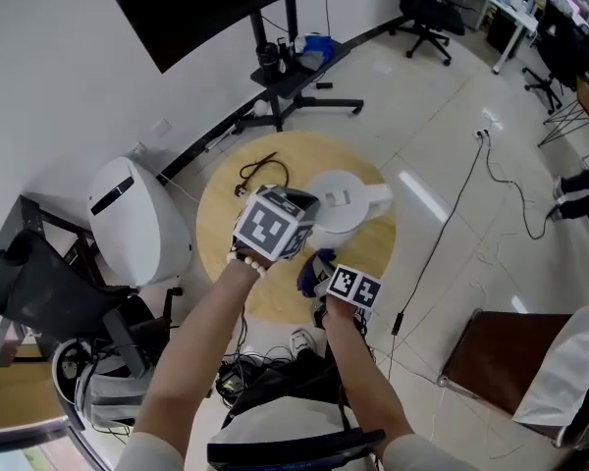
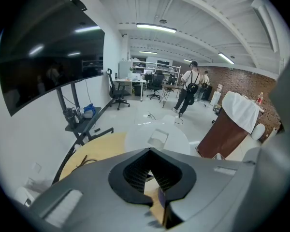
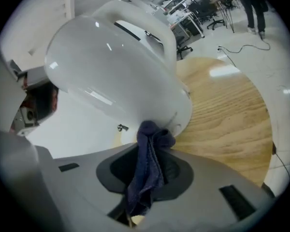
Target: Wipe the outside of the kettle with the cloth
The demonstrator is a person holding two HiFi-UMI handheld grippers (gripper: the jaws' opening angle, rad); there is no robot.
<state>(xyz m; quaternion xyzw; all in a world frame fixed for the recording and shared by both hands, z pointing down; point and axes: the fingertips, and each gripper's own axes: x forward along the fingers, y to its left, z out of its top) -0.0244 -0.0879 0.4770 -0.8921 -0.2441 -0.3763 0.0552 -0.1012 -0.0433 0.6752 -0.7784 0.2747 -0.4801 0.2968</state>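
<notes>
The kettle (image 1: 342,204), white with its handle turned to the right, stood on the round wooden table (image 1: 221,219), toward the far right part of the top. A black cable (image 1: 260,175) lay on the wood to its left, apart from it.

The right gripper (image 3: 146,187) had its jaws closed on a dark blue cloth (image 3: 153,139), which stood up bunched between them. The top fold of the cloth pressed against the lower wall of the kettle, just above the base, on the side nearest the person. In the right gripper view the kettle's body filled the upper left, with bare wood to the right of it.

The left gripper (image 2: 152,173) had its jaws together with nothing between them (only table wood showed through the gap behind them). It pointed downward at the kettle's lid, which lay just past the jaw tips in the left gripper view. From the head view this gripper sat at the kettle's left side, its marker cube over the table's middle; whether it touched the kettle could not be told.

A white rounded appliance (image 1: 137,219) stood on the floor left of the table, and a black screen stand (image 1: 294,77) stood beyond it.
</notes>
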